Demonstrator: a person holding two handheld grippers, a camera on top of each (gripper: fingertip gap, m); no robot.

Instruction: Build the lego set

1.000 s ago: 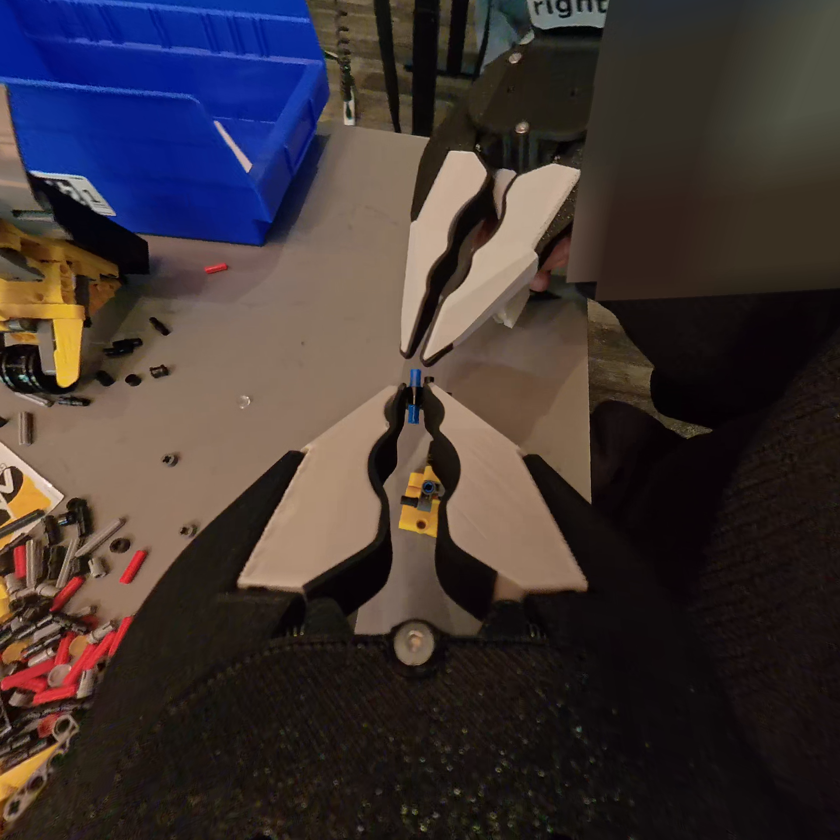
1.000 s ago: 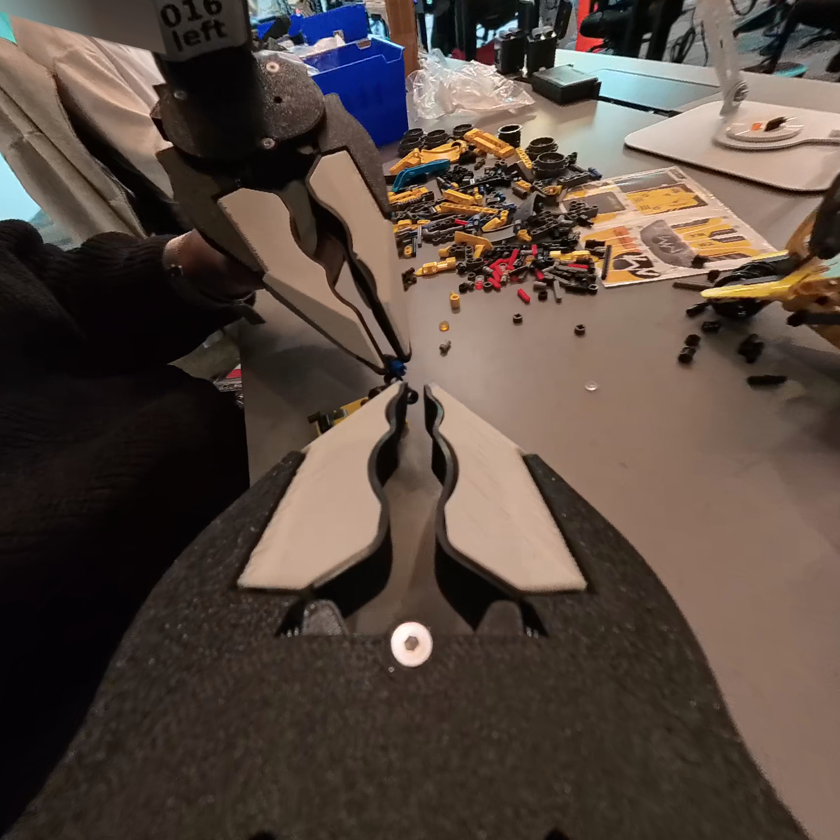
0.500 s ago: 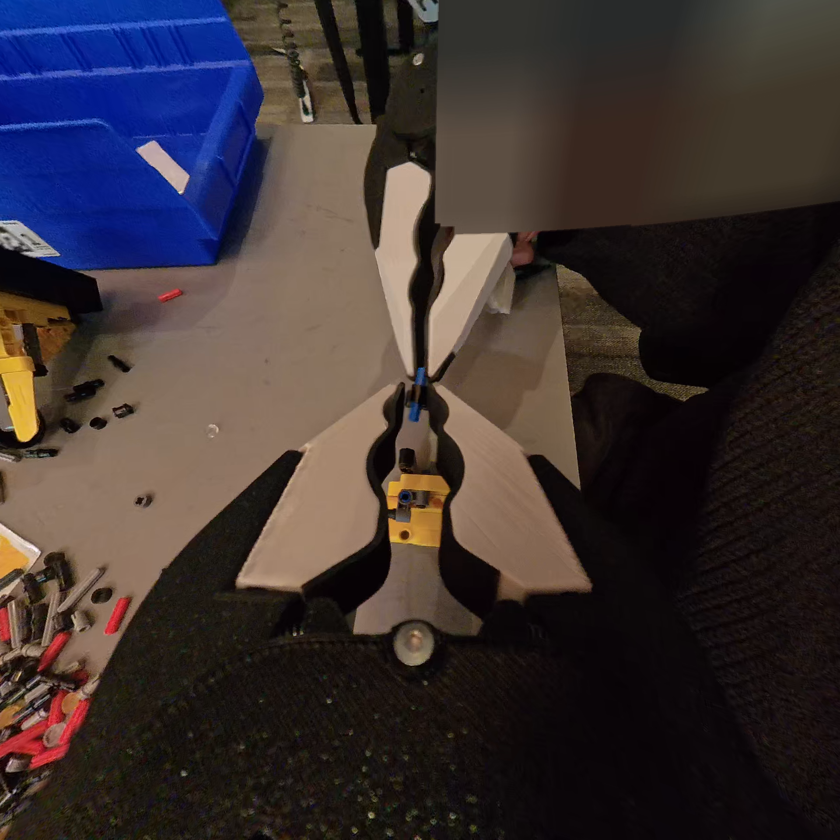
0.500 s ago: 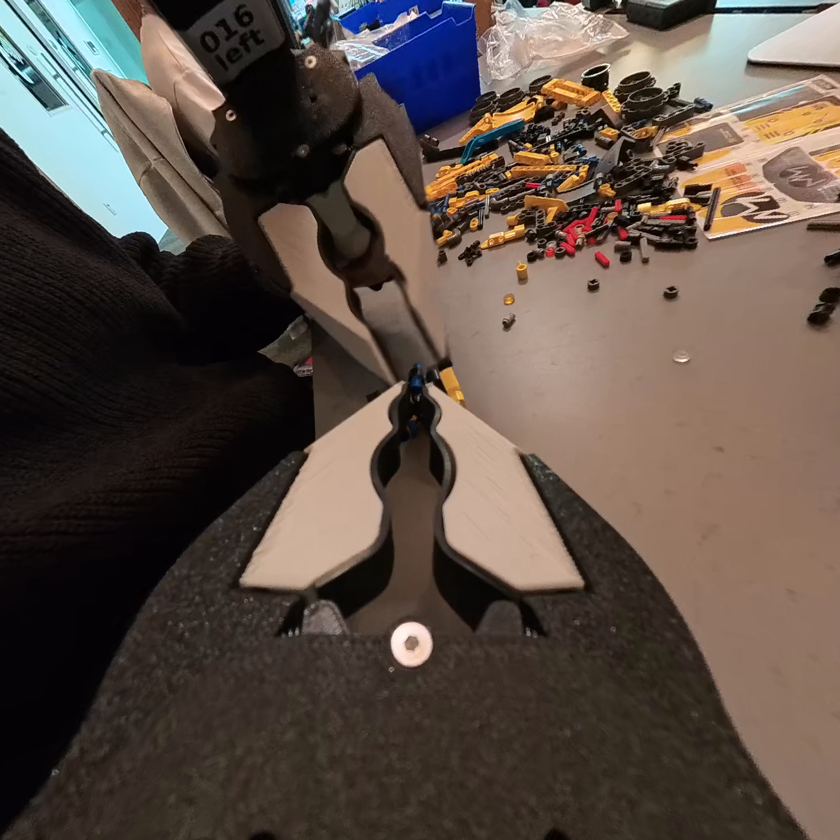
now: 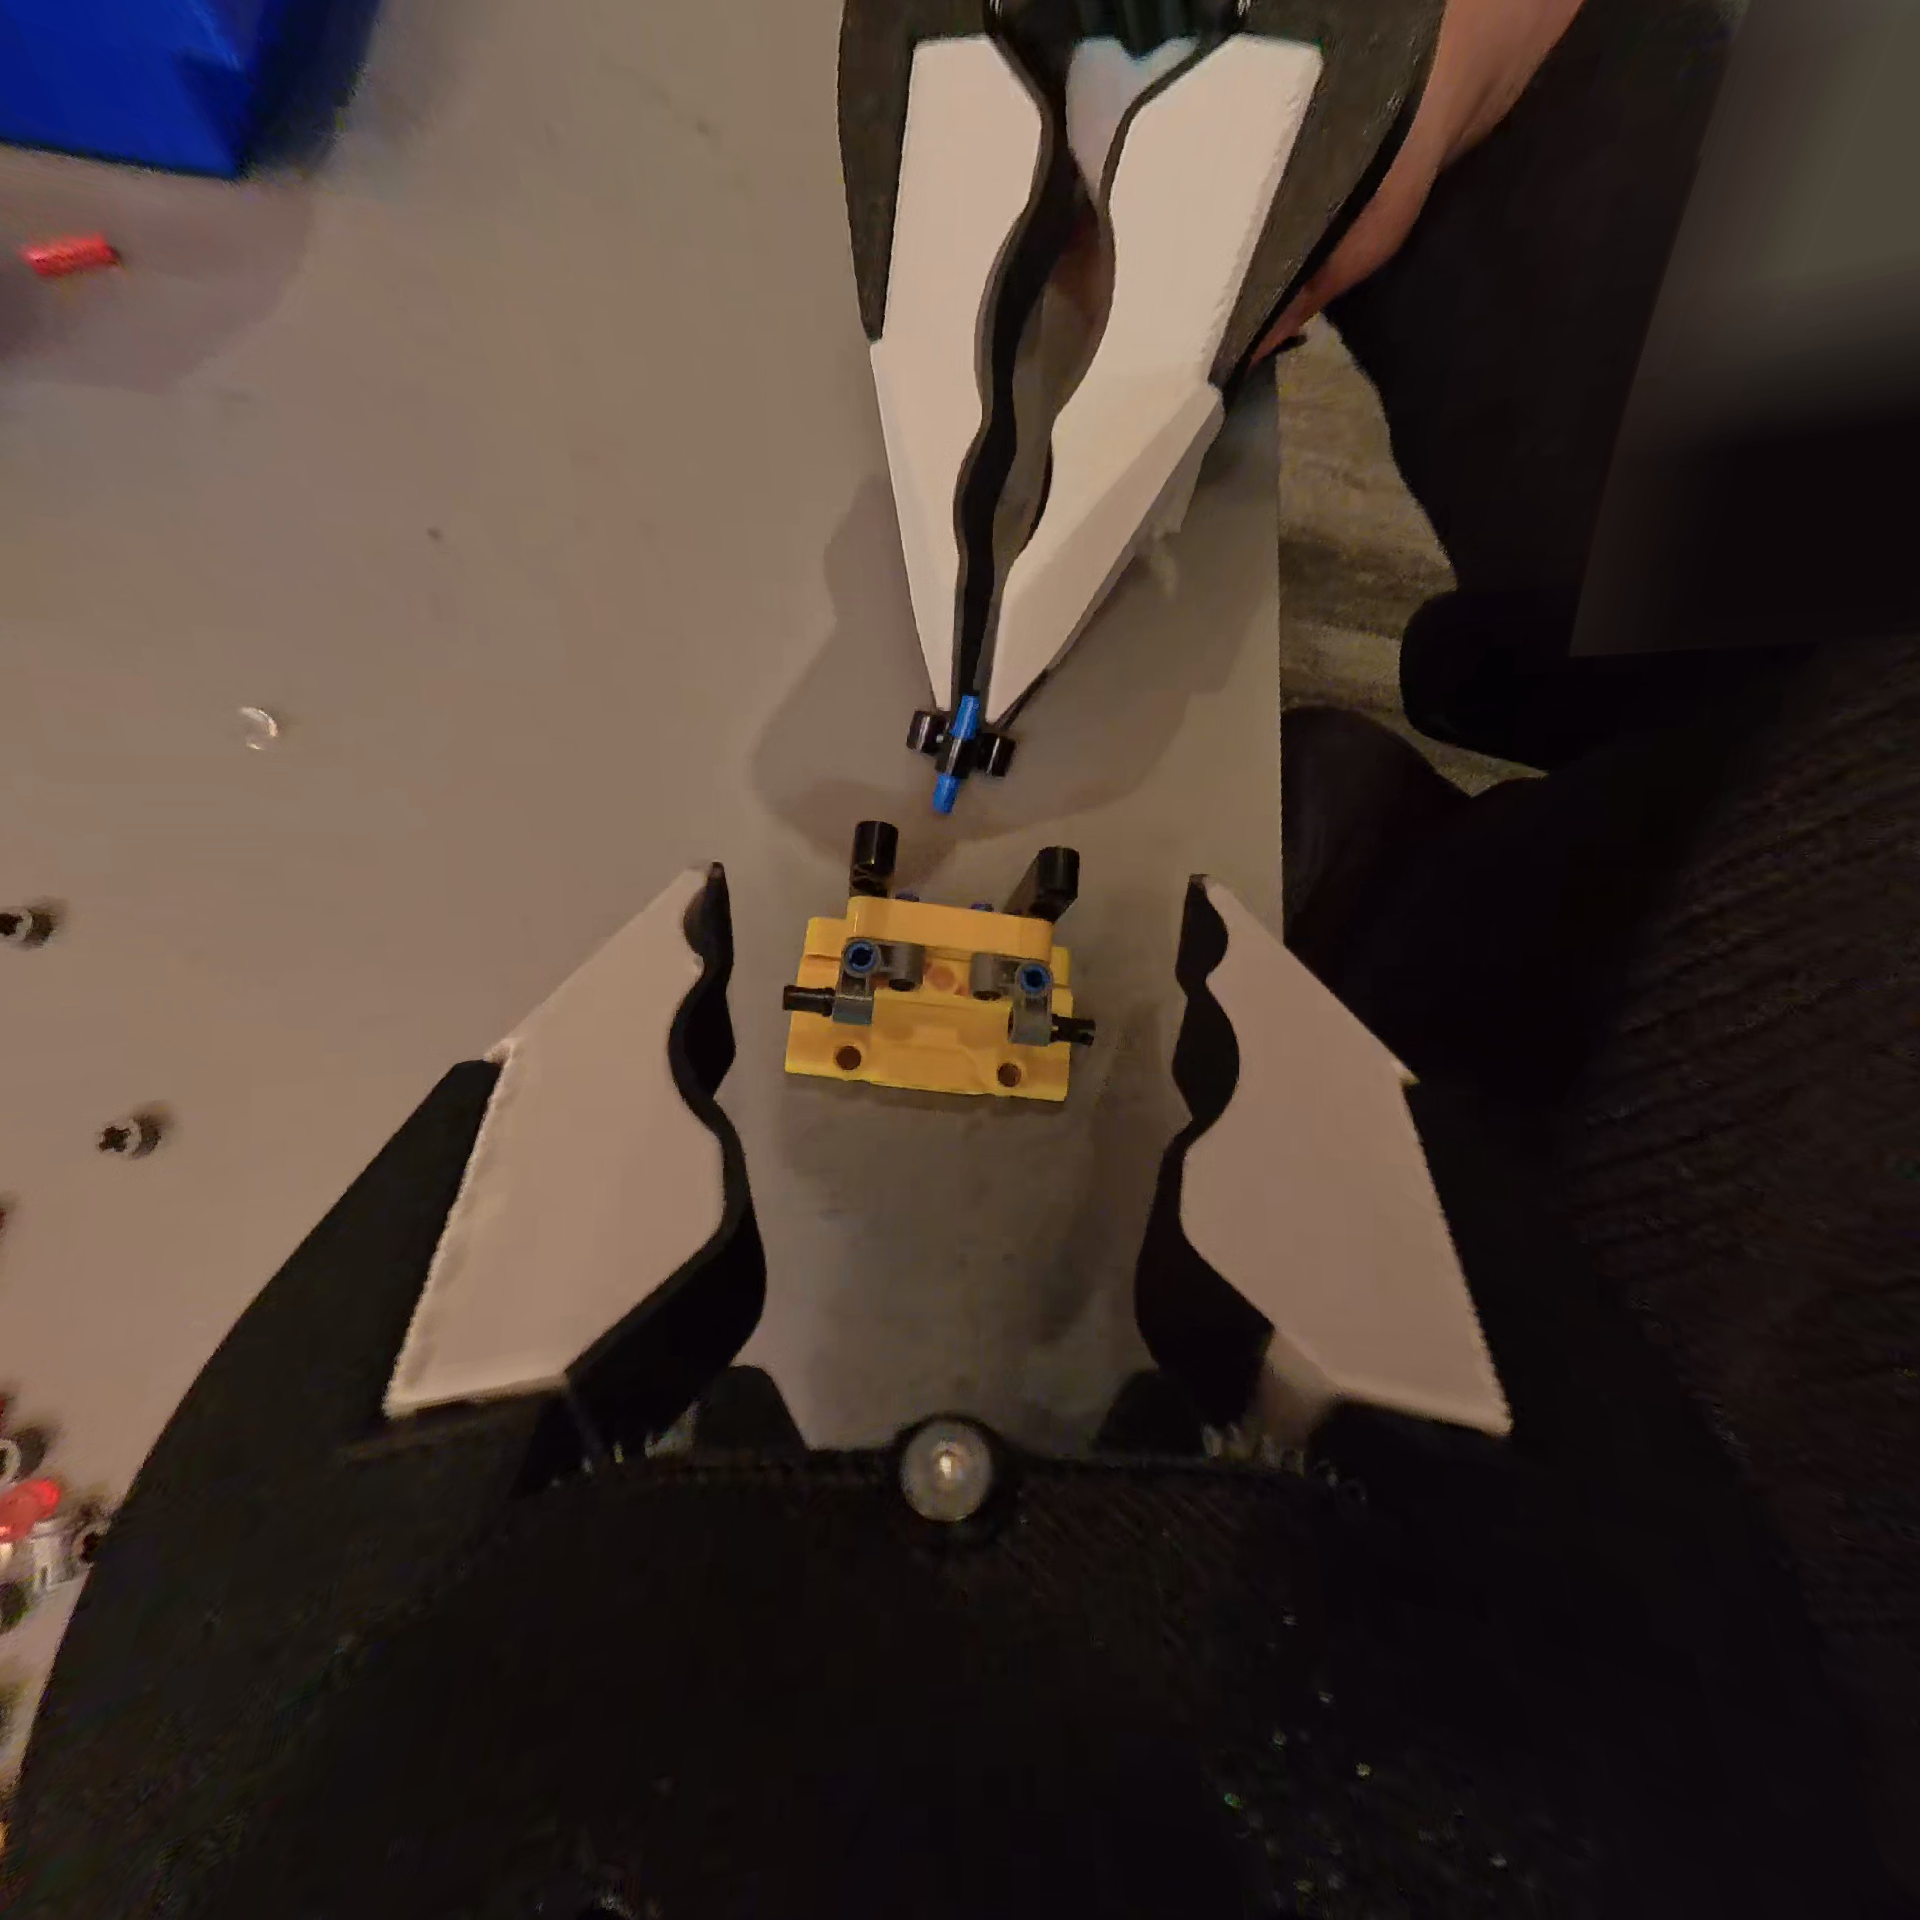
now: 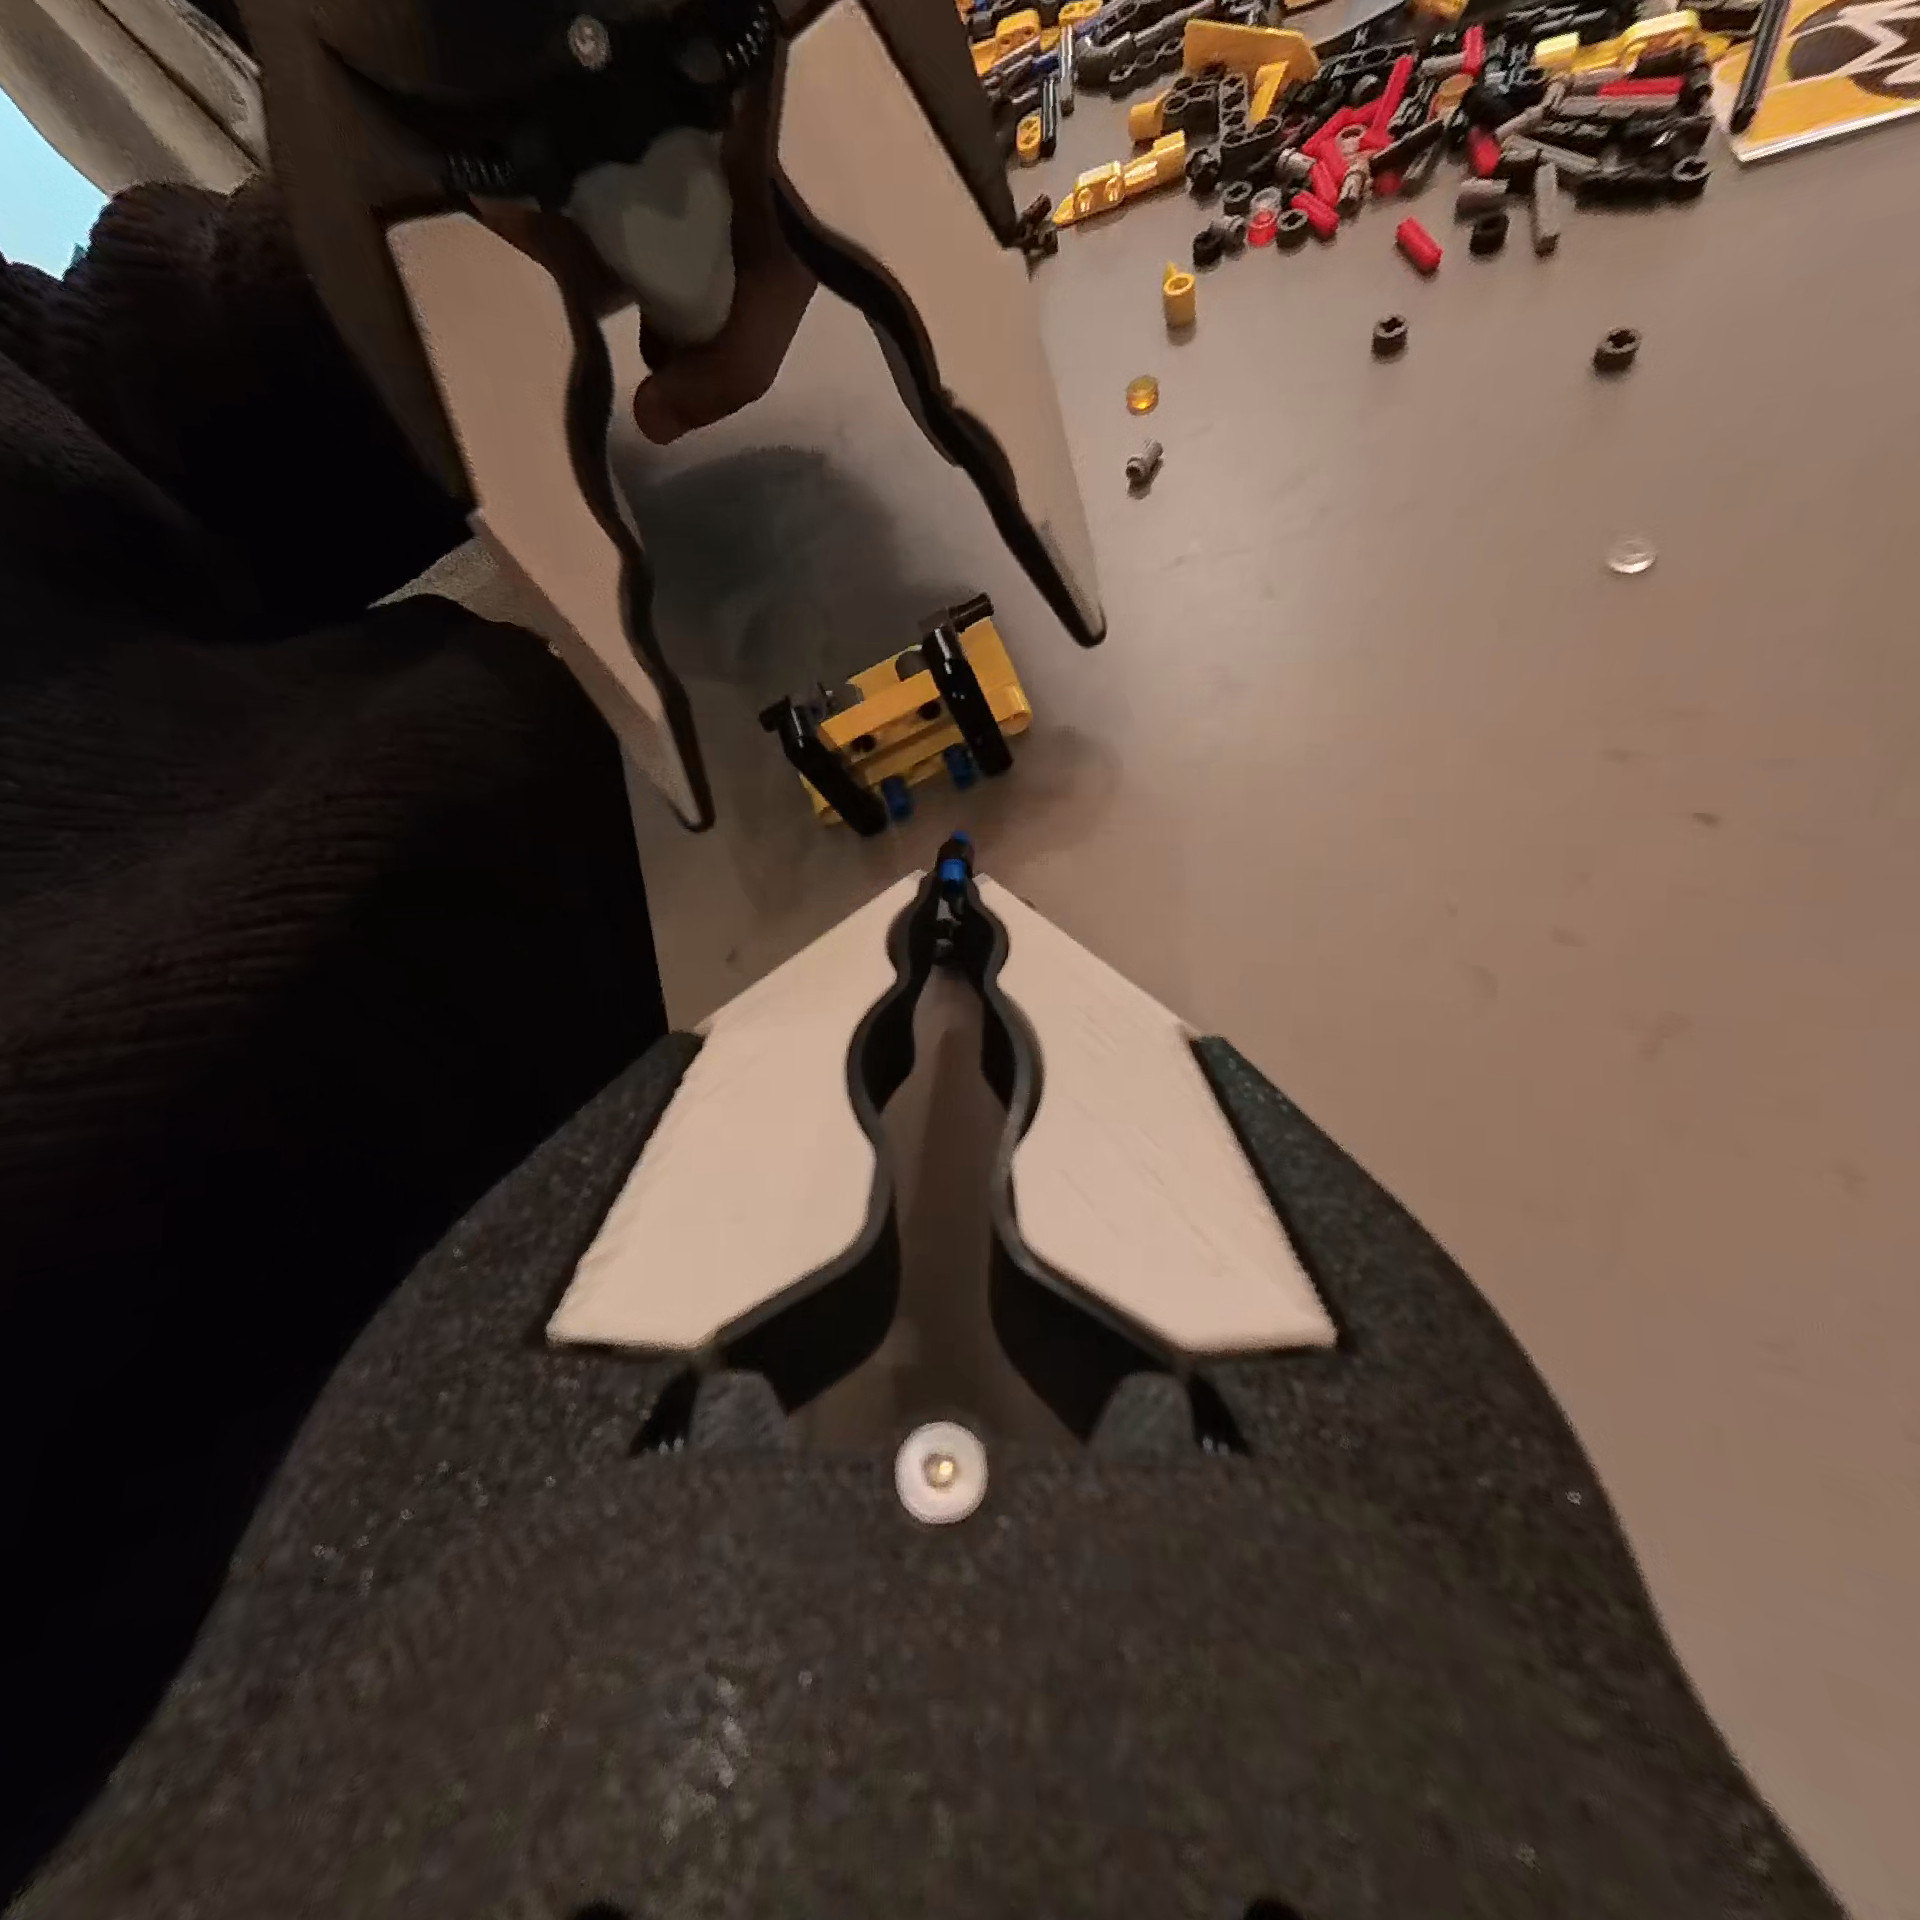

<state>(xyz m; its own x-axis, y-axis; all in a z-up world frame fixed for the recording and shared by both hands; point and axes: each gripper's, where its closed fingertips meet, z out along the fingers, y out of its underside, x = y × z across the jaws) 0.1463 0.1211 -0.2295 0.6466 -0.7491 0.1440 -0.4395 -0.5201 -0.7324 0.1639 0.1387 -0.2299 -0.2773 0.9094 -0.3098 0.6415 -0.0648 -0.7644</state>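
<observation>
My left gripper (image 5: 953, 888) is open wide, just above the grey table (image 5: 520, 520). A small yellow brick assembly (image 5: 930, 1023) with black arms and blue pins lies on the table between its fingers, touching neither. My right gripper (image 5: 966, 707) faces it from the far side, shut on a small blue pin with a black connector (image 5: 958, 746), held just beyond the assembly. In the right wrist view, the right gripper (image 6: 951, 888) pinches the same piece (image 6: 951, 862), with the assembly (image 6: 883, 727) just ahead, below the open left gripper (image 6: 890, 717).
A pile of loose black, yellow and red parts (image 6: 1403, 104) and a printed sheet (image 6: 1818, 94) lie farther along the table. A blue bin (image 5: 104, 83) and a red pin (image 5: 68, 255) sit at the left. The table edge (image 5: 1278, 623) runs close by, next to a person's dark sleeve. Less than 4 cm separates the two grippers' tips.
The left gripper, shut on the blue pin piece before, has opened and let go. The right gripper has closed on that piece and holds it. Both views have moved closer to the yellow assembly.
</observation>
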